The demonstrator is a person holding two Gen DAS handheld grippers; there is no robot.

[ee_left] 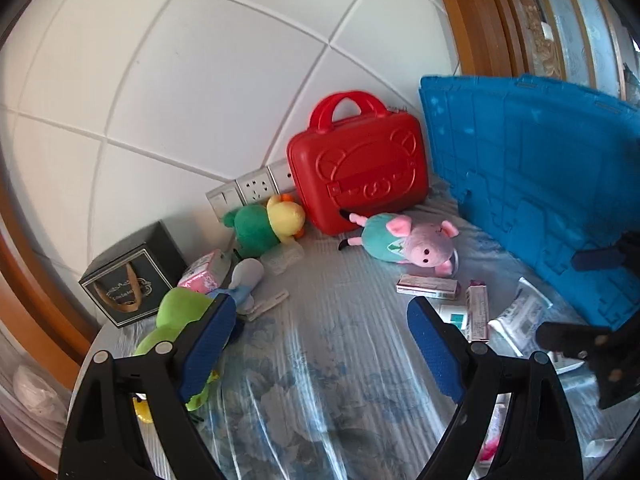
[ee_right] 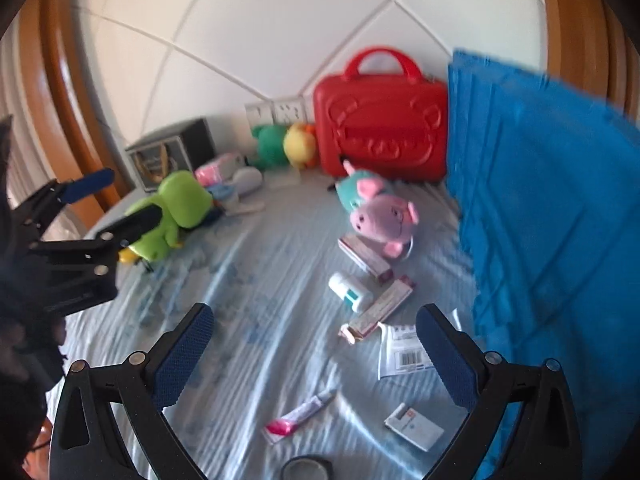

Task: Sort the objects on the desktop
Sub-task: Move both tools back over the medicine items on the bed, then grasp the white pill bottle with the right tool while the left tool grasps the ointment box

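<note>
Toys and medicine packs lie scattered on a blue flowered tablecloth [ee_left: 320, 392]. My left gripper [ee_left: 320, 336] hangs open over bare cloth, a green frog plush [ee_left: 176, 320] against its left finger. A pig plush [ee_left: 416, 240] lies ahead, in front of a red toy suitcase [ee_left: 360, 164]. My right gripper [ee_right: 316, 348] is also open and holds nothing. Ahead of it lie a long carton [ee_right: 376, 312], a white bottle [ee_right: 352, 288] and a barcoded leaflet [ee_right: 404, 352]. A pink tube [ee_right: 300, 412] and a small white box [ee_right: 414, 426] lie between its fingers' bases.
A blue plastic crate panel [ee_left: 532, 200] stands along the right side. A black gift bag [ee_left: 128, 280], a pink tissue pack [ee_left: 204, 272] and a green-and-yellow plush [ee_left: 268, 224] sit at the back left by wall sockets [ee_left: 252, 190]. A tape roll [ee_right: 308, 468] lies at the near edge.
</note>
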